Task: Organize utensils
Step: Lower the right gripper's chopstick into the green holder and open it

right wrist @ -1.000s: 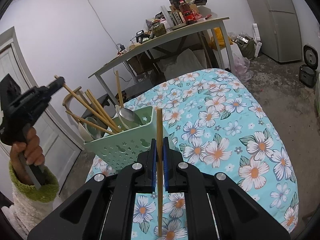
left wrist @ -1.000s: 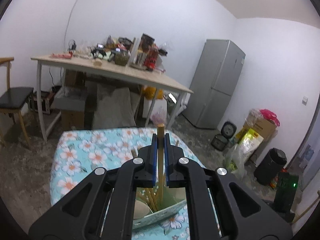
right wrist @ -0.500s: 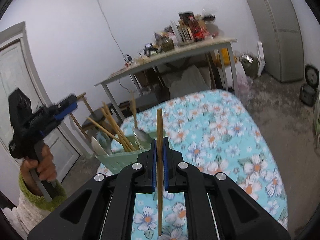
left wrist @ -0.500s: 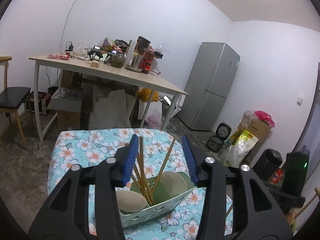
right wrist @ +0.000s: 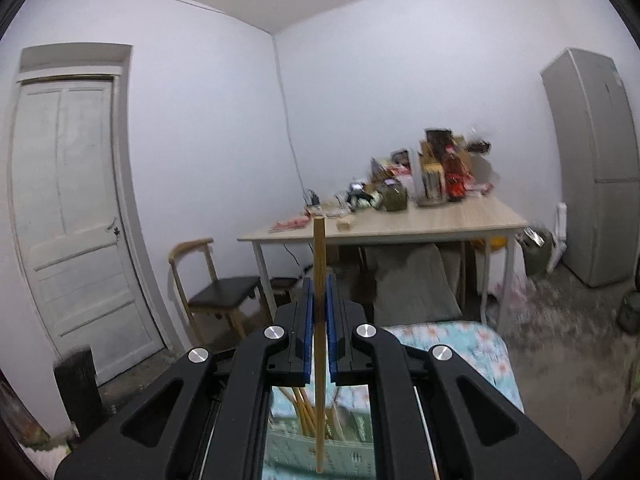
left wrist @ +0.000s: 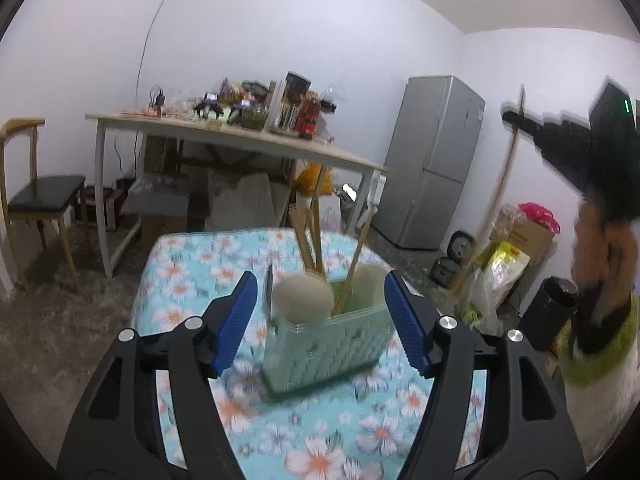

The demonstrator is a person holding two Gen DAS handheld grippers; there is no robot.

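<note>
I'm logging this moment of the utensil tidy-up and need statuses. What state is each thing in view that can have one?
left gripper: open, jaws just opened, nothing gripped, basket beyond them
right gripper: shut on a chopstick
chopstick: held upright, above the basket
basket: upright on the floral cloth, holding chopsticks and spoons
door: closed
fridge: doors closed

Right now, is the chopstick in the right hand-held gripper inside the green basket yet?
Not yet. The chopstick is clamped upright in the right hand-held gripper, above the green basket.
</note>
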